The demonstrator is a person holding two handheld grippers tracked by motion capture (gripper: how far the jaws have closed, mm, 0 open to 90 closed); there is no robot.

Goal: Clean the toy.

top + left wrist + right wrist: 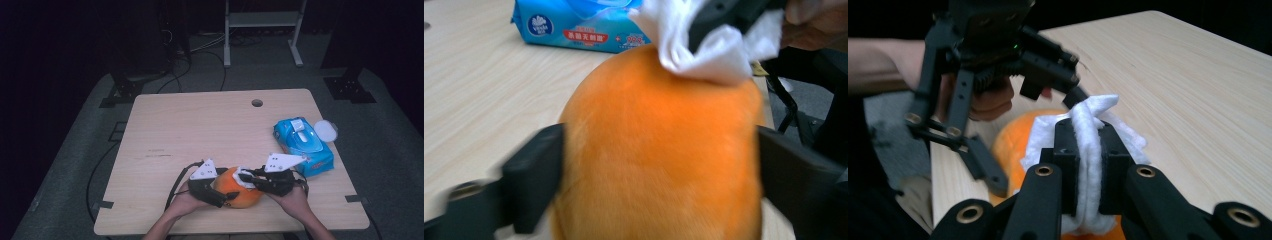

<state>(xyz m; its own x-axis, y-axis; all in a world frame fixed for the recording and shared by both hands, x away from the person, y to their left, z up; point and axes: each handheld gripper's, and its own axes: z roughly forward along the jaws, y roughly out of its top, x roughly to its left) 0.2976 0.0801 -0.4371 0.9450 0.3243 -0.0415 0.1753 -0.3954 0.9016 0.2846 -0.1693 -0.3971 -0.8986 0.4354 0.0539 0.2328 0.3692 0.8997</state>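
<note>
Near the table's (165,125) front edge, we wipe the orange fruit (240,192).
Our right gripper (1088,165) pinches a white wipe (1088,125) against its top (mid-wipe, we judge); our left gripper (659,165) flanks it, jaws just loosening; next needs steadier bracing.

The blue plastic pack of wet wipes (574,22), seen in the left gripper view at about eleven o'clock from the orange round thing, carries a round dark-blue logo with a white emblem at its left end and a red band of white Chinese characters, too blurred to read.
</note>
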